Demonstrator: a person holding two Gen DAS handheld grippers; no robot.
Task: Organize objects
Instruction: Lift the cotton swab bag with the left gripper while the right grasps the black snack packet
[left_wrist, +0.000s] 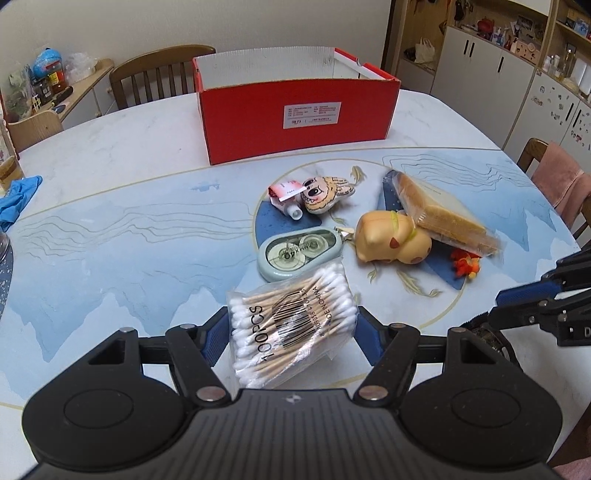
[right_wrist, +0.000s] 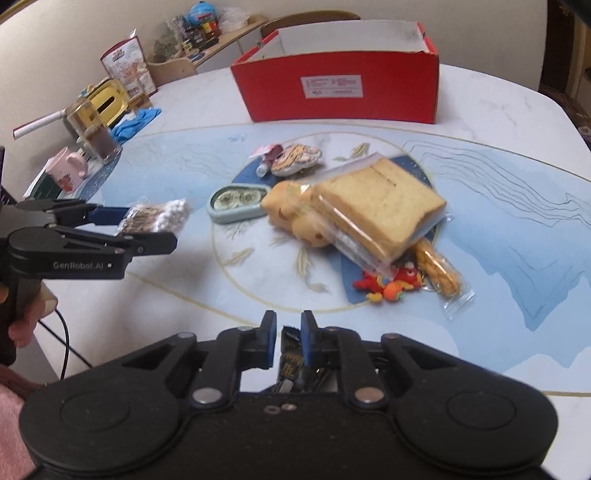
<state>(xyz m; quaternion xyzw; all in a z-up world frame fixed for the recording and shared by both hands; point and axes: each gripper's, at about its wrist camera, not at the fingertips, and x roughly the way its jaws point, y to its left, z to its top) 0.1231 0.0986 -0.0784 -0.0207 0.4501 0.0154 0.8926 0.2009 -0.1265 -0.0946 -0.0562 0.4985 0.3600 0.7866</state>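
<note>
A clear pack of cotton swabs (left_wrist: 291, 325) hangs above the table, and my left gripper (left_wrist: 291, 321) is shut on its sides; from the right wrist it shows at the left, gripper (right_wrist: 147, 225) and pack (right_wrist: 159, 218). My right gripper (right_wrist: 288, 325) is shut on a small dark object (right_wrist: 291, 354) that I cannot identify; it also shows at the right edge (left_wrist: 517, 306). An open red box (left_wrist: 295, 110) stands at the far side. Between lie a correction tape (left_wrist: 299, 254), a yellow squishy toy (left_wrist: 391, 236), bagged bread (left_wrist: 443, 210), a plush face (left_wrist: 328, 194) and a small tube (left_wrist: 286, 195).
A red-orange toy (right_wrist: 388, 284) and a wrapped breadstick (right_wrist: 439, 269) lie under the bread's near edge. A blue cloth (right_wrist: 136, 120), a pink mug (right_wrist: 68, 173) and jars sit at the table's left. Wooden chairs (left_wrist: 162, 74) stand behind the table.
</note>
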